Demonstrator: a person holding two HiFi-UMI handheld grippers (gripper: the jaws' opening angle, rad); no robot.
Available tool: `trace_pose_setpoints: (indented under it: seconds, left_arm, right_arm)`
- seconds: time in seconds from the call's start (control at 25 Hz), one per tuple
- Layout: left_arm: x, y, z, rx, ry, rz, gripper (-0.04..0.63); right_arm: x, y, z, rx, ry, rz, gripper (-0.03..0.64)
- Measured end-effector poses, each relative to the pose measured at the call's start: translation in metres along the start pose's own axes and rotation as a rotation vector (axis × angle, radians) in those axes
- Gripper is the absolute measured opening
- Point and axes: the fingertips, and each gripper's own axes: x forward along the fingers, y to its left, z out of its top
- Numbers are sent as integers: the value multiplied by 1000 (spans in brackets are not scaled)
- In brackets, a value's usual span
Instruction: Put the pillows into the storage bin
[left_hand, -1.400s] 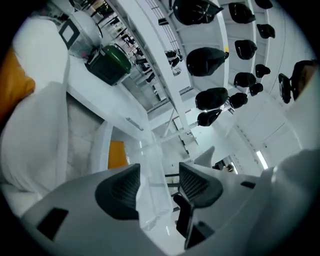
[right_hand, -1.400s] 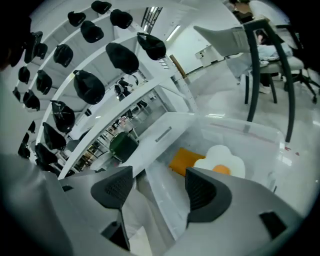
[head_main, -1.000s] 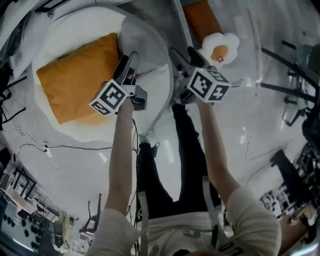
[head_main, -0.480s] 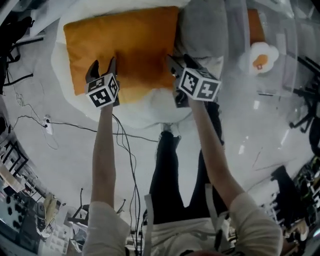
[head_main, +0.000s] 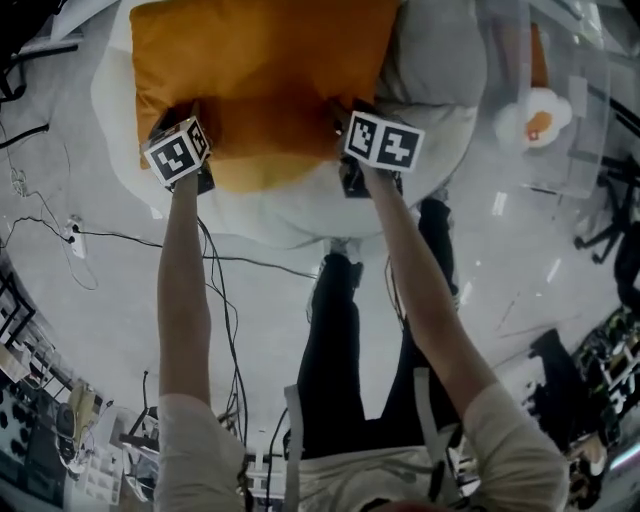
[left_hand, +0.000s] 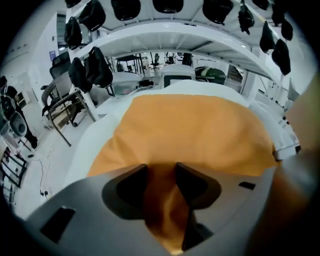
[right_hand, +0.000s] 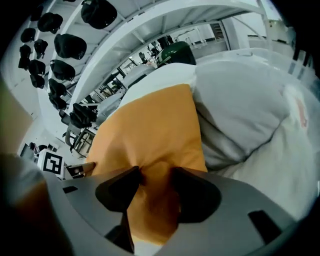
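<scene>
An orange pillow (head_main: 260, 80) lies on a big white cushion (head_main: 290, 215), with a grey pillow (head_main: 430, 60) to its right. My left gripper (head_main: 180, 115) is at the orange pillow's near left edge and my right gripper (head_main: 347, 112) at its near right edge. In the left gripper view the jaws (left_hand: 160, 172) are closing, with orange fabric (left_hand: 190, 130) bunched between them. The right gripper view shows the same: the jaws (right_hand: 156, 177) close on a puckered fold of the orange pillow (right_hand: 150, 135), beside the grey pillow (right_hand: 235, 115). A clear storage bin (head_main: 575, 140) stands at the right with a fried-egg pillow (head_main: 540, 115) in it.
Black cables (head_main: 120, 240) trail over the pale floor at the left. The person's dark legs (head_main: 340, 330) stand just below the cushion. Chair legs and stands (head_main: 615, 210) crowd the right edge. Chairs and racks (left_hand: 75, 95) fill the room behind.
Both grippers moved from the cushion's right side and the bin's edge to the orange pillow's near edge. Their jaws narrowed onto its fabric. The left gripper swung out to the left.
</scene>
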Motion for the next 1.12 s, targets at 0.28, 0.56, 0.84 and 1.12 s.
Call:
trace_pose_setpoints:
  seconds: [0.28,0.56,0.84,1.12]
  left_arm:
    - [6,13,4,10,37,47,18]
    - [-16,40,9,-85,-68,136,9]
    - [-53,32,69,-147,-264,173,8]
    - [-95,-52,151,-20,-387,73,8]
  right_arm:
    - [14,18,1,-146,67,-68,82]
    - [15,49,-10,-158,44,0,12]
    - [-28,70,39,-207,-94,120,11]
    - [-110,28,73,-123,-230,91,11]
